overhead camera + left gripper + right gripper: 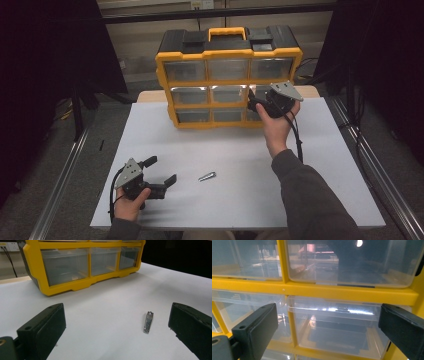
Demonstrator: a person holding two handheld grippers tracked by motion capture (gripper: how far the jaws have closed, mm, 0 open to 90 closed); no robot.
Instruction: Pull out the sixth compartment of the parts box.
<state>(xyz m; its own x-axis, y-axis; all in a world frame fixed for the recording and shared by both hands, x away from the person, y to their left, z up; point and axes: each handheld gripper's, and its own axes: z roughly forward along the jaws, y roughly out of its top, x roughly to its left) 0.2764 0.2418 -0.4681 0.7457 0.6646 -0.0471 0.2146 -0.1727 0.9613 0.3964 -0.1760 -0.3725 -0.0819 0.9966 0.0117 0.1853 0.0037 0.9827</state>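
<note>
A yellow and black organiser (227, 75) with clear drawers stands at the back of the white table (320, 165). My right gripper (260, 100) is held up against its right column, jaws wide open, facing the middle right drawer (342, 325), which looks empty. A small metal nail clipper (206, 176) lies on the table in front. My left gripper (160, 171) rests low at the front left, open, with the nail clipper (148, 322) lying a short way ahead between its jaws, nearer the right one. The organiser (82, 265) is beyond it.
A black handle and lid compartments top the organiser. Metal rails (65, 170) run along both sides of the table, with dark curtains behind. The right gripper's cable (298, 135) trails down along the person's sleeve.
</note>
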